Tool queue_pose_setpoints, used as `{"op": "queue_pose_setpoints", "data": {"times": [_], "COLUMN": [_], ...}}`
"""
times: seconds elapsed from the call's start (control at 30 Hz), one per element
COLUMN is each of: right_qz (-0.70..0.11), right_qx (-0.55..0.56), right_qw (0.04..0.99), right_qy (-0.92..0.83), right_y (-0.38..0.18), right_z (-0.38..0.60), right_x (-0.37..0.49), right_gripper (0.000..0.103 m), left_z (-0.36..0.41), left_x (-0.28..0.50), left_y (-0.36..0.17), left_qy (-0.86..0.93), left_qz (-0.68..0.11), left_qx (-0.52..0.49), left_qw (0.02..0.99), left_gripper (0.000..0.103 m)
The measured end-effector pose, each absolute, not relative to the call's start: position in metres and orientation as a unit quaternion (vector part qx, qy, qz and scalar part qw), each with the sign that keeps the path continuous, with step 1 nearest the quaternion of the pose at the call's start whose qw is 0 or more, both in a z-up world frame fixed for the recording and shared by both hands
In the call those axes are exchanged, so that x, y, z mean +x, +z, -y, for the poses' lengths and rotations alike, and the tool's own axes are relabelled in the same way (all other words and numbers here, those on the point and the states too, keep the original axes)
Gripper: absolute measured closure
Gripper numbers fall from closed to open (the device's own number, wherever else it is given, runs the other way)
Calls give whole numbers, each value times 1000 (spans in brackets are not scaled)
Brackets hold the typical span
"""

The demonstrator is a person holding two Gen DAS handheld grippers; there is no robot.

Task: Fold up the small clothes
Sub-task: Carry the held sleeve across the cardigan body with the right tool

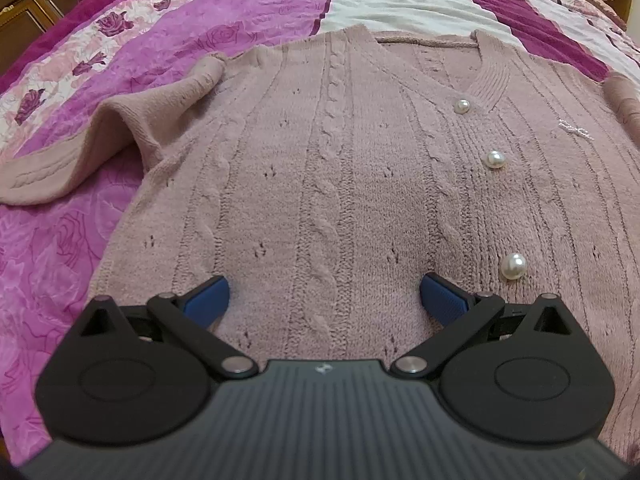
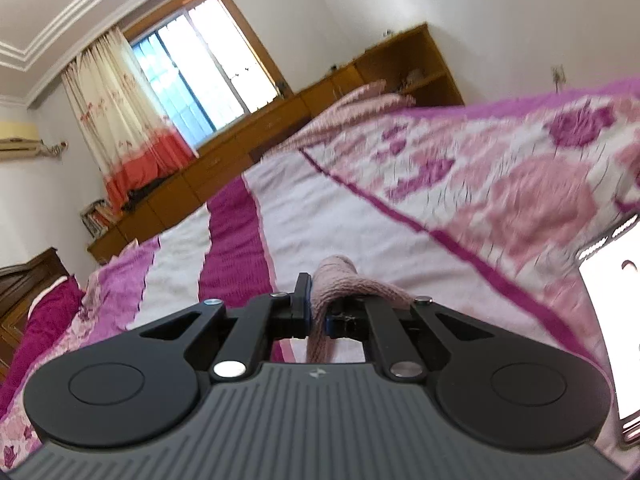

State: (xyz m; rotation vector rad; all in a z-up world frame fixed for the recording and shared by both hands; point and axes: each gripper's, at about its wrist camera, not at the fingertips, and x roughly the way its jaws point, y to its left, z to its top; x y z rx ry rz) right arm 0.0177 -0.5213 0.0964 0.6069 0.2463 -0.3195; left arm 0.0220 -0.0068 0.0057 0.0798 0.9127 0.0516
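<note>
Right fingers (image 2: 316,312): clamping together on a narrow pink knit fold of the cardigan (image 1: 340,168), apparently a sleeve or edge; knit bunching up above the pads and draping over the right-hand one.
Left fingers (image 1: 324,300): standing wide apart, blue pads resting on or just above the knit near the cardigan's hem, gripping nothing.
Cardigan: lying flat, front up, on the bedspread (image 1: 132,40); pearl buttons (image 1: 495,159) running down its placket; its left sleeve (image 1: 120,136) flung outward from the body.
Slip risk: thin pinch possibly sliding out of the right fingers, since only a small bunch sits between the pads.
Drag risk: body possibly shifting or wrinkling toward the lifted part, with the left fingers pinning nothing.
Fold risk: sleeve possibly landing crooked across the placket, snagging on a pearl button.
View limit: blurring in the right wrist view, hiding exactly which part of the cardigan is held.
</note>
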Motion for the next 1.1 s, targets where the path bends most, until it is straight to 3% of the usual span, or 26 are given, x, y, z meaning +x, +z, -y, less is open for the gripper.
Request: {"op": "queue_pose_setpoints", "data": {"times": [0.63,1.1], "right_qz": [-110,-137], "right_qx": [252,206], "right_qw": [959,969], "right_qy": [-73,-24], "right_y": [169,175], "right_z": [396,273], "right_x": [18,55], "right_gripper": [96,96], "left_z": [-17,-52], "left_x": [16,5], "left_y": [45,67], "left_qy": [1,8], "left_qz": [-411,-378], "left_qx": [14,-21], "left_qw": [912,926], "left_gripper": [0,0]}}
